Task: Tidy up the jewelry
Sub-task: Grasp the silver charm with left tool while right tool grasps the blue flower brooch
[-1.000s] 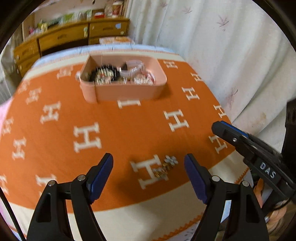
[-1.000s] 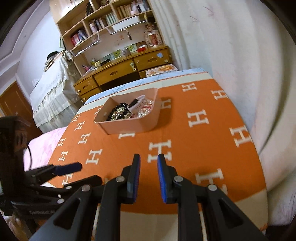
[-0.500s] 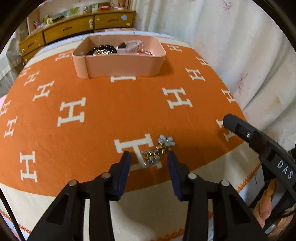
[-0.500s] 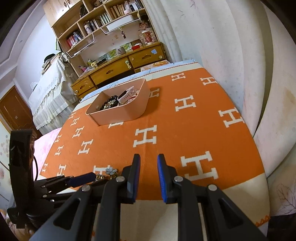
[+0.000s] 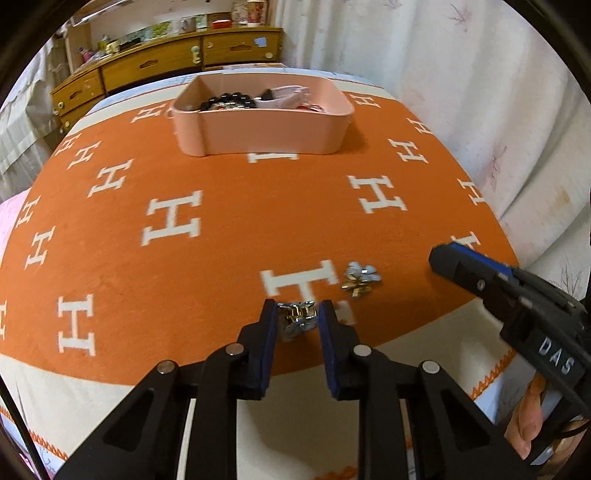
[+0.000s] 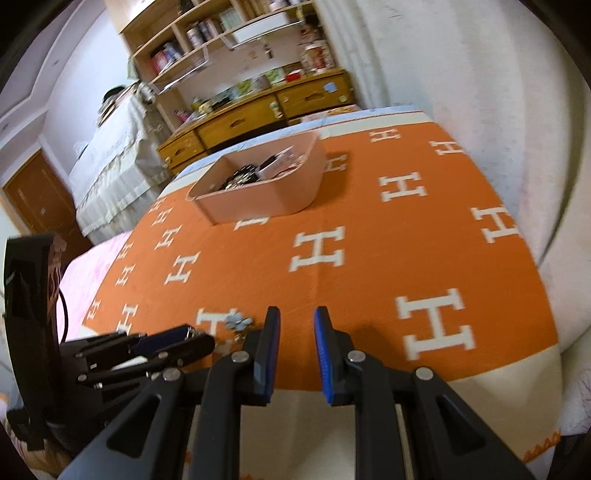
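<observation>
The left gripper point(image 5: 297, 317) pinches a small silver earring point(image 5: 298, 320) between its blue pads, low over the near edge of the orange blanket point(image 5: 229, 221). A matching flower earring point(image 5: 360, 277) lies on the blanket just beyond and to the right of it. The right gripper point(image 6: 296, 325) hovers nearby with its jaws slightly apart, holding nothing. A pink tray point(image 5: 273, 127) with jewelry inside sits well apart at the far side.

it was a home bedroom: a wooden dresser point(image 6: 258, 114) stood under cluttered wall shelves point(image 6: 221, 33) (bottles and jars), a frilled white bedcover point(image 6: 110, 155) beside it, pale curtains point(image 5: 443, 74), a brown door point(image 6: 33, 199).
</observation>
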Tool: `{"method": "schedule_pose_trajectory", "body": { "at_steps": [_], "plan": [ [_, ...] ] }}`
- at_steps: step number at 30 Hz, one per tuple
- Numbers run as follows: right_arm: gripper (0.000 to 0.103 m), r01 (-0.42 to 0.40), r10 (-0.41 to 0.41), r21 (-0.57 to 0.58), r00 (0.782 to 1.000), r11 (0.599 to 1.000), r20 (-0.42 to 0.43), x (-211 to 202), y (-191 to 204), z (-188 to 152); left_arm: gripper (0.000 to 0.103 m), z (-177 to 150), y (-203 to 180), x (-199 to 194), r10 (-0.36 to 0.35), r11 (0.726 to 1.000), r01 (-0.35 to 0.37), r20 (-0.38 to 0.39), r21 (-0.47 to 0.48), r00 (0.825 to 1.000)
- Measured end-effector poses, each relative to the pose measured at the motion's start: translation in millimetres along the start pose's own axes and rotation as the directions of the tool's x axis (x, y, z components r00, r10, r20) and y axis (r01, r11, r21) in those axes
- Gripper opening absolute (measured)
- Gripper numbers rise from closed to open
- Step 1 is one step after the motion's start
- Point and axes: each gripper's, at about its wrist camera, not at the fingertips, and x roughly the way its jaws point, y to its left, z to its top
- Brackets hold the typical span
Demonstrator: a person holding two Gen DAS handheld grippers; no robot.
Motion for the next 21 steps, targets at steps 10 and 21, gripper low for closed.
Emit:
{"method": "schedule_pose_trajectory", "body": {
  "at_steps": [10,21],
  "plan": [
    [0.019,-0.014,0.005,-0.095,0.996,0.995,-0.095,25,28,-9,0.021,-2,33,-6,0.009,0.997,-0.007,0.031,-0.076,0.999],
    [0.033,0.043,-0.056,-0.157,0.995,0.987,-0.077,36,52,-8,0.021,-5,40,-7,-0.034,0.997,0.037,0.044,-0.064,0.998]
  ]
}}
